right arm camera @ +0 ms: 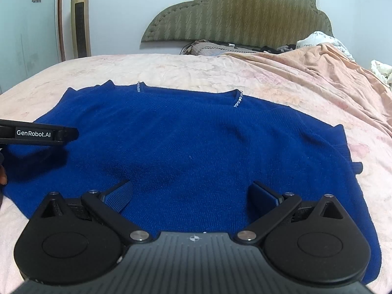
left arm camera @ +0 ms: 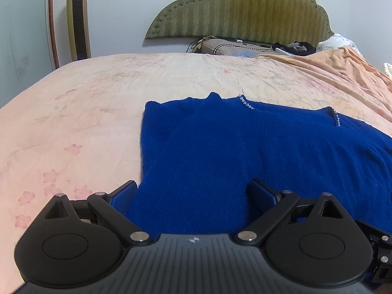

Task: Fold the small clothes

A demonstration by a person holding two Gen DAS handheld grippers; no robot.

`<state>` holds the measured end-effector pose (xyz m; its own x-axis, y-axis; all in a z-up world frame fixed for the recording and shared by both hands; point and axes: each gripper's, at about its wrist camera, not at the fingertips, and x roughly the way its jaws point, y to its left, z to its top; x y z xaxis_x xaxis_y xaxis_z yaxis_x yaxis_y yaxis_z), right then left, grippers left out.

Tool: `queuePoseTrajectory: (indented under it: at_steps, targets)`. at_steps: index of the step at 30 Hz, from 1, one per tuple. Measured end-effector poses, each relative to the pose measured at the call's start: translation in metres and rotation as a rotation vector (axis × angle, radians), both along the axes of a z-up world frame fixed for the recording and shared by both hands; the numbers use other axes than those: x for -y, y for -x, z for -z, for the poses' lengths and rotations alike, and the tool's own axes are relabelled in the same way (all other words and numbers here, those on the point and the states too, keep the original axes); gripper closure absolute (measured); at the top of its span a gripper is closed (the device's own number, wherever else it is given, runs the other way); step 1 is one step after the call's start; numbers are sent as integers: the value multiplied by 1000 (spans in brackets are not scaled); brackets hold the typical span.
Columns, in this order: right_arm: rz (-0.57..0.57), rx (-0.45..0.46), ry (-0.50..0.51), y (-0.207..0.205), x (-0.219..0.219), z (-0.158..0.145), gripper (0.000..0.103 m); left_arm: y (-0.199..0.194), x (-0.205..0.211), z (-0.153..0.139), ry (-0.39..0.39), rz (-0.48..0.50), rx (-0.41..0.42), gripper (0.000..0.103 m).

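A royal blue knitted sweater [right arm camera: 196, 147] lies flat on the pink bedspread [right arm camera: 171, 71], its beaded neckline toward the headboard. In the left wrist view the sweater [left arm camera: 245, 152] has its left side folded in over the body. My left gripper [left arm camera: 193, 193] hovers open over the sweater's near left part, nothing between its fingers. It also shows as a black bar at the left edge of the right wrist view, left gripper [right arm camera: 71, 133]. My right gripper [right arm camera: 191, 196] stands open above the sweater's near hem, holding nothing.
A green padded headboard [right arm camera: 240, 12] rises at the far end, with a pillow [right arm camera: 208, 46] and dark items below it. A rumpled peach blanket [right arm camera: 318, 68] lies at the right. A gold tower fan [right arm camera: 80, 22] stands by the wall at the left.
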<state>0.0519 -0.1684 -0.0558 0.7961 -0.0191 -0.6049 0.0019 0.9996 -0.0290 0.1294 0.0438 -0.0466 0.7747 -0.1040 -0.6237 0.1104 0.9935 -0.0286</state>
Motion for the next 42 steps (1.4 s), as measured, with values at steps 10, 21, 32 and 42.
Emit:
queuePoseTrajectory:
  at_steps: [10,21,32,42]
  targets:
    - [0,-1,0,-1,0,0,0,0,-1,1,7,1,4,4]
    - [1,-2,0,-1,0,-1,0,2,-3,1,21,2,8,3]
    - [2,-2,3,0,1,-2,0,3,-5,1,31,2,9,1]
    - [2,-3,1,-1,1,-2,0,5,-7,-1,49,7,7,0]
